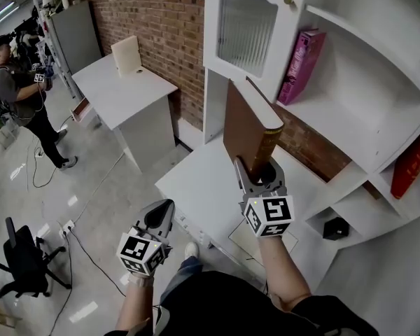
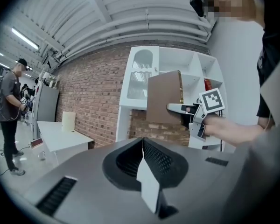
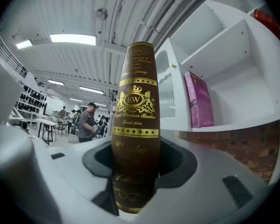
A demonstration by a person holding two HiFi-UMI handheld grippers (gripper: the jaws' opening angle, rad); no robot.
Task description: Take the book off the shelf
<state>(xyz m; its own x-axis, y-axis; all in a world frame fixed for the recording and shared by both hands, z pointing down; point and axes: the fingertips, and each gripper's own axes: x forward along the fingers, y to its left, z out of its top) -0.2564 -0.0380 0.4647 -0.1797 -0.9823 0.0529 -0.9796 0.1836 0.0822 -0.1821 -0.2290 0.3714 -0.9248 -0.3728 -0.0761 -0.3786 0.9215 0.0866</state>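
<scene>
Brown gilt-spined hardback book (image 1: 246, 121), stiff, probably heavy, gripped by its spine in right claw (image 1: 259, 168); left claw (image 1: 166, 204) closed, empty.

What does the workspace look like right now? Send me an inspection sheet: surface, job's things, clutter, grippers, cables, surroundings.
Surface: white table in front of the shelf unit, under the held book.
Job's things: brown book out of the shelf unit, held upright in front of it.
Clutter: pink book leaning on an upper shelf; red book lower right; a black thing in a low compartment.
Grippers: right gripper shut on the brown book's spine; left gripper shut, empty, held lower.
Cables: a cable on the floor from a power strip.
Surroundings: brick wall, second white table, office chair, a person standing at left.
</scene>
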